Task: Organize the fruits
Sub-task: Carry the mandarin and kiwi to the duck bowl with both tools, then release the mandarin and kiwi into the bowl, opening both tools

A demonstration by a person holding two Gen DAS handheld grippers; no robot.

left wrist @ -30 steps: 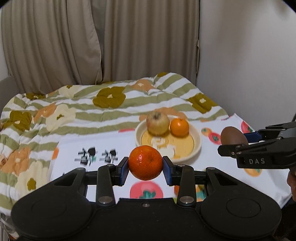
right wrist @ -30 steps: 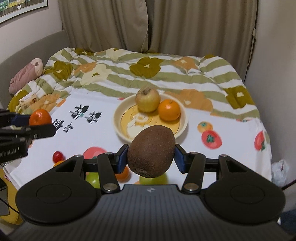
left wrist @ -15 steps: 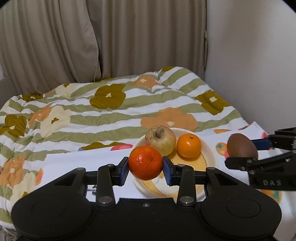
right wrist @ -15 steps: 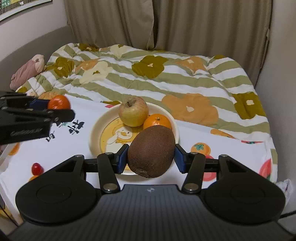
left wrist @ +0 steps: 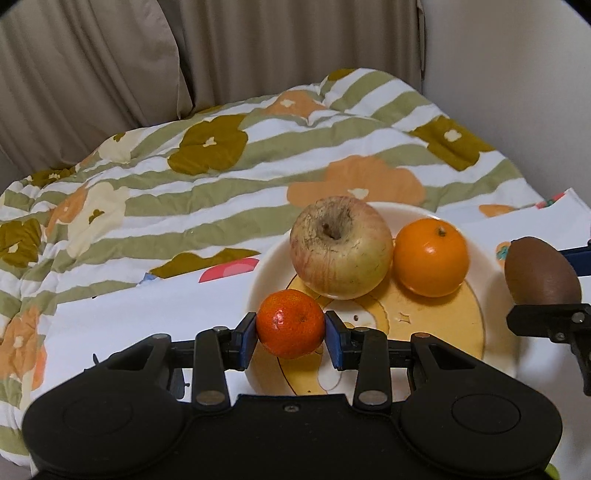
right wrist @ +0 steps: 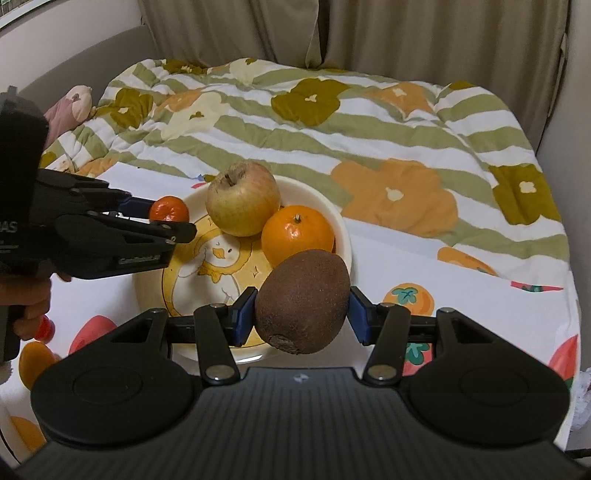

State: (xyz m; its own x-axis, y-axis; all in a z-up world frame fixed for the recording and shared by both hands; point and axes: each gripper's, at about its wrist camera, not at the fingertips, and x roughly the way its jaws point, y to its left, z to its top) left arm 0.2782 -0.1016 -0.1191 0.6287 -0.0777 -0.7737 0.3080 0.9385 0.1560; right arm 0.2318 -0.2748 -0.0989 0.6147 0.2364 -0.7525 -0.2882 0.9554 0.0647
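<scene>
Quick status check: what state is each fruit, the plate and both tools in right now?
Left tool: shut on the tangerine.
Tangerine: held above the plate's near-left edge.
Right tool: shut on the kiwi.
Kiwi: held above the plate's near-right edge.
Apple: resting on the plate, stem end up.
Orange: resting on the plate beside the apple.
Plate: flat on the cloth, holding two fruits.

Home bedroom, bed under a quilted white duvet with olive-green stripes and orange and mustard flowers (right wrist: 332, 122), beige pleated curtains (right wrist: 369, 33) behind the duvet, pink soft toy (right wrist: 72, 109) at its left edge, white fruit-print cloth (right wrist: 480, 295) over its near end
</scene>
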